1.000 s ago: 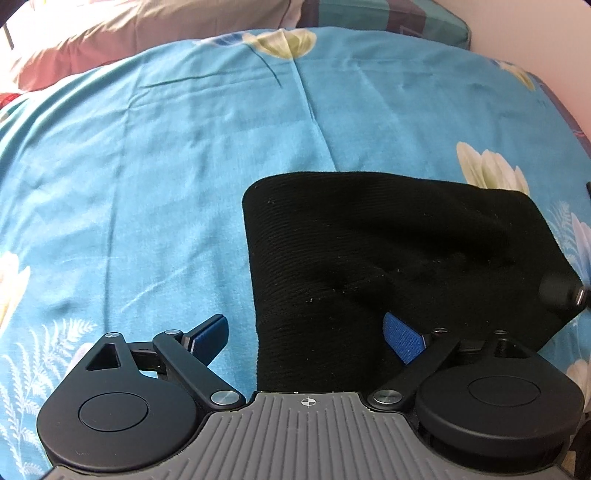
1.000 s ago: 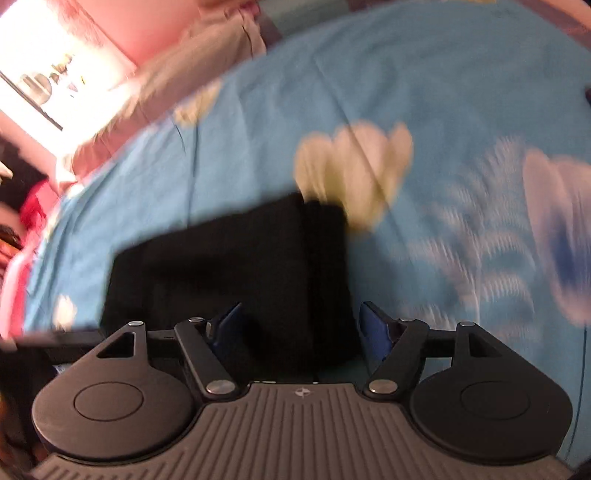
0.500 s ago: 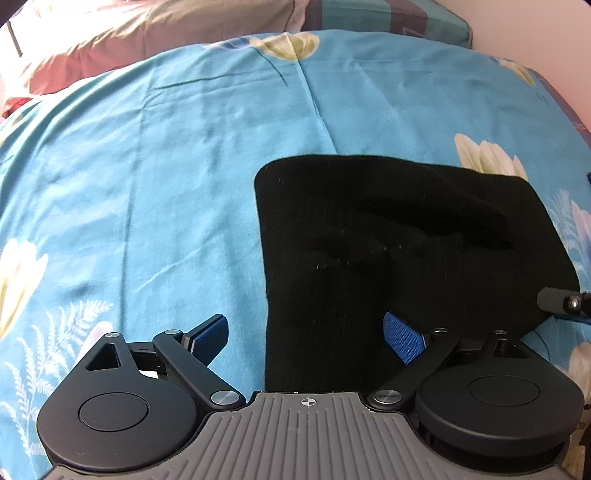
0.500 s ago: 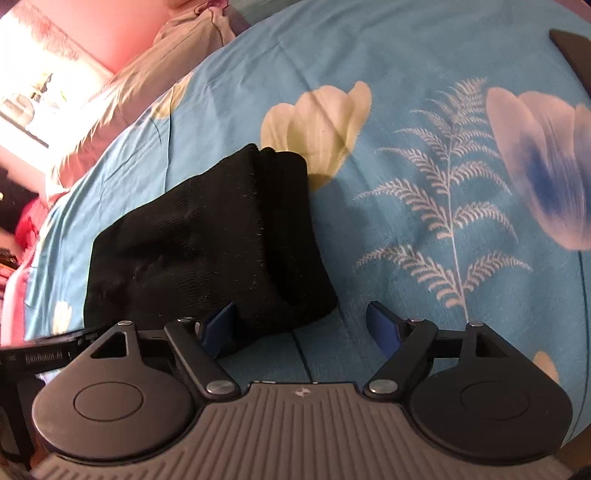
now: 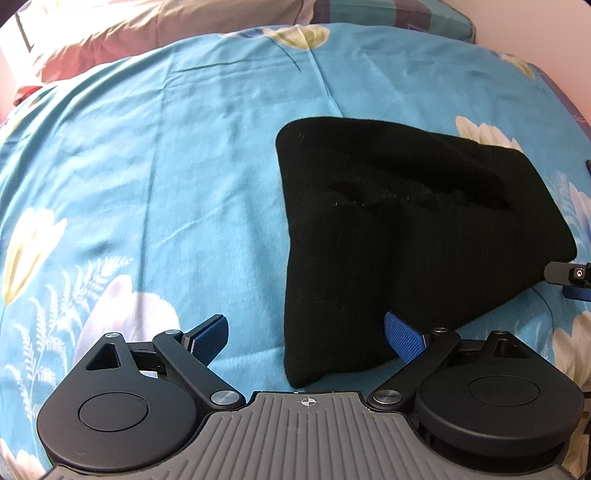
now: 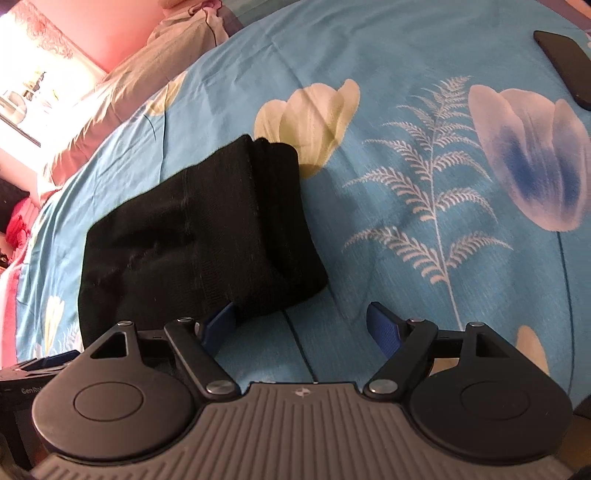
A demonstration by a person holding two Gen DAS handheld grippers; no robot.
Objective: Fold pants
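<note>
The black pants (image 5: 413, 229) lie folded into a compact bundle on the blue flowered bedsheet (image 5: 147, 155). My left gripper (image 5: 306, 339) is open and empty, just short of the bundle's near corner. In the right wrist view the pants (image 6: 199, 236) lie left of centre, with stacked fold layers on their right edge. My right gripper (image 6: 301, 328) is open and empty, just off the bundle's near right corner. The tip of the right gripper shows at the right edge of the left wrist view (image 5: 569, 275).
Pillows (image 5: 147, 33) lie at the head of the bed. A dark phone (image 6: 565, 66) lies on the sheet at the upper right of the right wrist view. The left gripper's body (image 6: 22, 373) shows at the lower left there.
Both grippers have drawn back from the folded pants, which now lie farther from the fingers. The right wrist view has steadied and shifted right. Both grippers stay open.
</note>
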